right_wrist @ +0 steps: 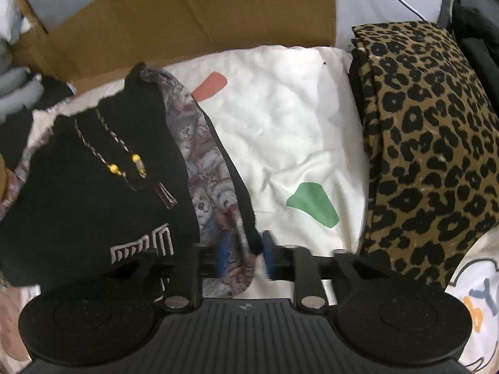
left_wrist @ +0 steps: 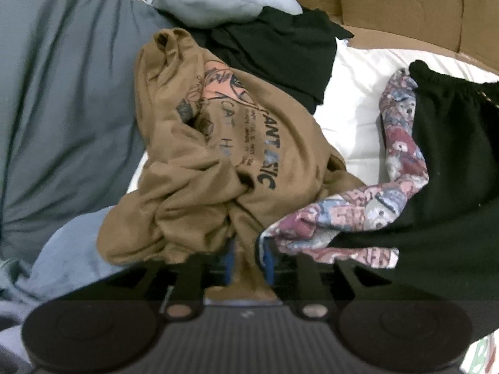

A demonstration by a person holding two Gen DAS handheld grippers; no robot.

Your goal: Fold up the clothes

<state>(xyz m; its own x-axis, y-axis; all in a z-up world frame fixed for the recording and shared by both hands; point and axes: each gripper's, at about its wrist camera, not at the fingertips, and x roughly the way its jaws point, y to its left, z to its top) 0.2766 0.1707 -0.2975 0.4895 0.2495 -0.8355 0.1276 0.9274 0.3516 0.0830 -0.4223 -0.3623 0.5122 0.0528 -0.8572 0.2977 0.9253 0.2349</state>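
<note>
left wrist view: left tool (left_wrist: 249, 265) pinches the brown shirt (left_wrist: 218, 155), bunched on the bed (left_wrist: 352, 109); right tool (right_wrist: 244, 255) clamps the teddy-print hem (right_wrist: 205, 168) of the black garment (right_wrist: 93, 187). still gathering, i'd say; next, spread one flat.

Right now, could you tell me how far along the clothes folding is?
Done: only the leopard-print piece lies folded flat on the white sheet. In hand: the left gripper pinches the crumpled brown T-shirt; the right gripper is shut on the black garment with teddy-print lining. Left: both of those, plus the black clothes heaped behind the T-shirt.
</note>
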